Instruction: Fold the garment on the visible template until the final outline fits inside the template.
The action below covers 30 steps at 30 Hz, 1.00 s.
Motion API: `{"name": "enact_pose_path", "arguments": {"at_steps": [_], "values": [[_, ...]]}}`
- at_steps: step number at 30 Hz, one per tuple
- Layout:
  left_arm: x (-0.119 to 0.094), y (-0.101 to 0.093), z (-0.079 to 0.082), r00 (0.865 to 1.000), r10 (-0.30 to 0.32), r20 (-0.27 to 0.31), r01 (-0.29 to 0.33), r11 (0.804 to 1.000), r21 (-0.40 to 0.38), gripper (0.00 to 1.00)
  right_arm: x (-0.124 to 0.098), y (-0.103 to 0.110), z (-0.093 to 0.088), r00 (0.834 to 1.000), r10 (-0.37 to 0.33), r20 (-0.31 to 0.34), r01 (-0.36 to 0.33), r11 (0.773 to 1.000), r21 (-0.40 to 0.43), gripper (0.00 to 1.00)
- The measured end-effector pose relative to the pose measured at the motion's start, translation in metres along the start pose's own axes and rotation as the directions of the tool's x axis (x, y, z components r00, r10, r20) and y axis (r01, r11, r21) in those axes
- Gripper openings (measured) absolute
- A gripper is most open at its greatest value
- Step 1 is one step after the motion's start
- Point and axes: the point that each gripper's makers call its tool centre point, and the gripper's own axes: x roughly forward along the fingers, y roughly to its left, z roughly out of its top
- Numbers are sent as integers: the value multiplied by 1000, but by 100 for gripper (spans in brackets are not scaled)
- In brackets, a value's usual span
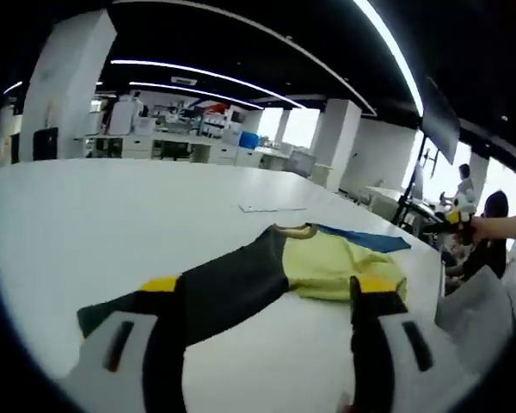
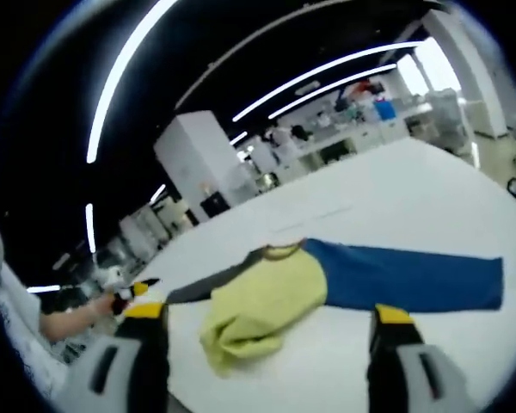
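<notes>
A garment lies spread across the white table (image 1: 86,215). It has a dark grey sleeve (image 1: 224,288), a bunched yellow body (image 1: 335,262) and a blue sleeve (image 1: 361,238). My left gripper (image 1: 268,286) is open, its jaws wide apart just short of the grey sleeve's end. In the right gripper view the yellow body (image 2: 262,305) is folded into a lump nearest me, and the blue sleeve (image 2: 413,277) stretches flat to the right. My right gripper (image 2: 268,312) is open and hovers in front of the yellow lump. A faint thin outline (image 1: 271,207) marks the table beyond the garment.
A hand with a yellow-and-black tool (image 1: 461,215) reaches in past the table's right edge. A similar hand and tool (image 2: 125,297) show at the left of the right gripper view. Pillars, desks and people stand in the background.
</notes>
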Motion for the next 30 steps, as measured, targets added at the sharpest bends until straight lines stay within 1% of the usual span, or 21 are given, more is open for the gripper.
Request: {"name": "enact_pose_path", "arguments": {"at_steps": [2,3,4,6,8,11,13,15,19,22,25,26,28,29,30], "values": [[5,-32,4,997,-81,-1,81,997,5,75,3,6,1,1000,15,7,-15,1000,13,97],[7,-44,6,994,-105,-2,105,994,25,75,5,10,0,1000,23,8,-23,1000,11,97],[9,-61,7,990,-144,-13,144,988,53,75,7,15,-2,999,33,2,-33,999,1,97],[13,-81,11,983,-183,-8,183,981,61,75,10,22,-6,999,43,-18,-43,998,-34,97],[15,-96,17,976,-218,14,217,975,55,74,12,27,-8,998,44,-35,-46,997,-60,97],[19,-108,16,973,-232,16,231,972,54,74,12,38,-9,997,55,-50,-60,992,-113,98],[21,-113,14,971,-240,6,240,970,49,73,11,43,-9,996,61,-62,-70,985,-157,98],[23,-121,13,968,-250,1,250,967,50,73,10,49,-10,996,58,-73,-70,981,-182,98],[22,-137,12,960,-280,-24,281,957,76,71,7,54,-8,996,69,-56,-79,979,-187,98],[21,-144,9,958,-284,-44,287,952,103,69,6,55,-9,996,70,-51,-79,979,-188,98],[20,-149,4,954,-292,-58,297,948,114,69,6,54,-14,996,62,-67,-74,978,-196,98],[19,-154,2,953,-296,-62,302,946,115,69,6,54,-17,996,60,-72,-73,977,-201,98],[18,-158,-1,954,-291,-71,298,946,125,68,8,55,-21,995,56,-88,-74,975,-211,97],[18,-159,-3,954,-289,-76,296,947,125,68,9,55,-23,994,54,-92,-73,973,-220,97],[19,-155,-5,954,-288,-80,296,949,113,68,10,55,-27,993,49,-106,-73,969,-238,97]]}}
